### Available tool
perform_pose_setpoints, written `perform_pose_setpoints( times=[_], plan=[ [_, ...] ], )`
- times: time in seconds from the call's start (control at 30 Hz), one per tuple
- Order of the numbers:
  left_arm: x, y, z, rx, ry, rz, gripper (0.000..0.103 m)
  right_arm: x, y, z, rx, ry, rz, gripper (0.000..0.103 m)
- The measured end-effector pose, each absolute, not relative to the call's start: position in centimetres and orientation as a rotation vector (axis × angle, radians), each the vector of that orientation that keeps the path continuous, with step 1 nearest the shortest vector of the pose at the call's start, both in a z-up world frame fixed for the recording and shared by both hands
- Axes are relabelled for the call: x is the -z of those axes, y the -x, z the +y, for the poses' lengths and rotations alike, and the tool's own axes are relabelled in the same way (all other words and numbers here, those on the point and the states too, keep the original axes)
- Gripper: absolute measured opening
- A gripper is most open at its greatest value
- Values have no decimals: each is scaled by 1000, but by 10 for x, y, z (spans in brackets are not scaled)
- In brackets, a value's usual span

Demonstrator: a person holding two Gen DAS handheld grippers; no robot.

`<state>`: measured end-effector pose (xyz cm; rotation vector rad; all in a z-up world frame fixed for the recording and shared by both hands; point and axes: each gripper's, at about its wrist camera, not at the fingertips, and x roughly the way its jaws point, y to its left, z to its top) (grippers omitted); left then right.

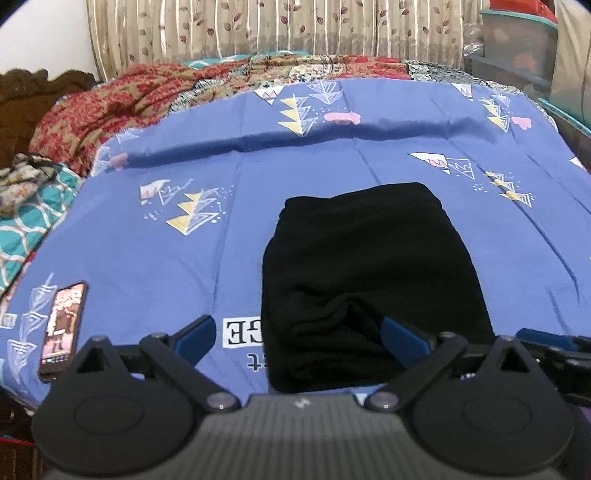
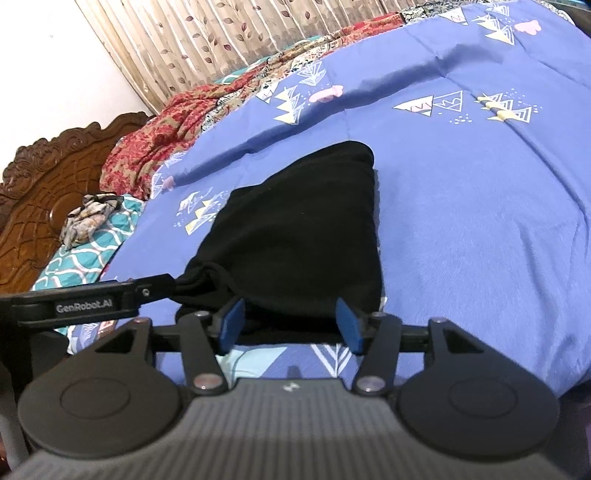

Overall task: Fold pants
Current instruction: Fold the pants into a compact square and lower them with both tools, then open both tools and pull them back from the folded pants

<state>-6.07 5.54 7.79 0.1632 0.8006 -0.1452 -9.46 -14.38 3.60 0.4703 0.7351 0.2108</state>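
While both my grippers sit at the near edge of the bed, the black pants (image 1: 369,273) lie folded into a compact block on the blue patterned bedsheet (image 1: 177,258), running from about 6 o'clock up toward the centre of the left wrist view. My left gripper (image 1: 299,332) has its blue-padded fingers (image 1: 199,330) spread wide; its right pad lies against the near, bunched end of the pants, its left pad over bare sheet, and nothing is pinched between them. At 9 o'clock from that gripper, a smartphone (image 1: 62,330) lies face up on the sheet, its screen lit, well apart from the pants.

My right gripper (image 2: 291,325) is also spread, its two blue pads straddling the near edge of the pants (image 2: 295,236) without closing on the cloth. In this view the other gripper's black finger comes in from 9 o'clock and meets the gathered corner of the fabric; whether it presses or only touches I cannot tell.

Beyond the sheet (image 2: 480,221), toward 11 o'clock, a red floral quilt (image 2: 155,147) is heaped, with a carved wooden headboard (image 2: 44,192) at 9 o'clock and a leaf-print curtain (image 1: 258,29) across 12 o'clock.
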Motion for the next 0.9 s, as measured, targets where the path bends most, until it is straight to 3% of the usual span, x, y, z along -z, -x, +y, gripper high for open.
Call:
perform_pose_setpoints(
  times=[0.57,0.9],
  plan=[
    [-67,79,52,111,-132,913,103,-38,111,-151,-208,-498,760,99],
    [-54,82,52,127,-123,962,103,-34,109,-153,-193,-512,788,99]
  ],
)
